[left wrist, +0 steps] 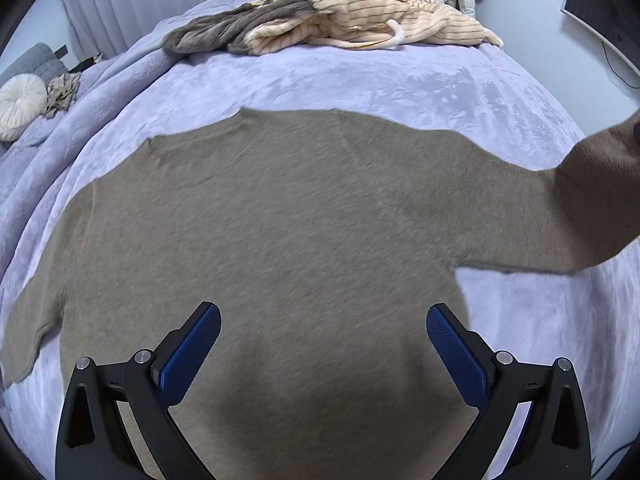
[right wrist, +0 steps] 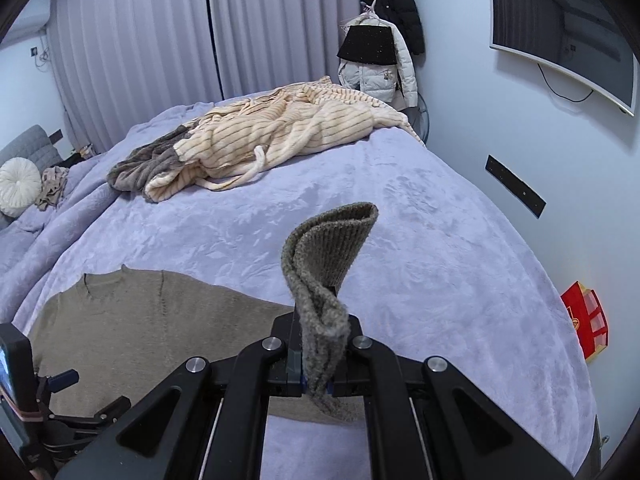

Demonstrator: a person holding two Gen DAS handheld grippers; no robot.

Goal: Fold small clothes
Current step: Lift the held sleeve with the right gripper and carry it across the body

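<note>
A taupe knit sweater (left wrist: 280, 216) lies spread flat on the lilac bed blanket (left wrist: 360, 80), neckline toward the far side. My left gripper (left wrist: 323, 332) hovers over its lower body, blue pads wide apart and open, nothing between them. The sweater's right sleeve (left wrist: 592, 200) is lifted off the bed toward the right edge of the left wrist view. In the right wrist view my right gripper (right wrist: 318, 344) is shut on that sleeve's ribbed cuff (right wrist: 332, 248), which sticks up curled above the jaws. The sweater body (right wrist: 140, 320) lies below and to the left.
A cream striped garment with a grey part (right wrist: 260, 140) is heaped at the bed's far end. A round white cushion (right wrist: 18, 186) sits far left. Jackets (right wrist: 380, 56) hang by the curtains, a screen (right wrist: 560, 36) is on the right wall, and a red box (right wrist: 588, 320) stands beside the bed.
</note>
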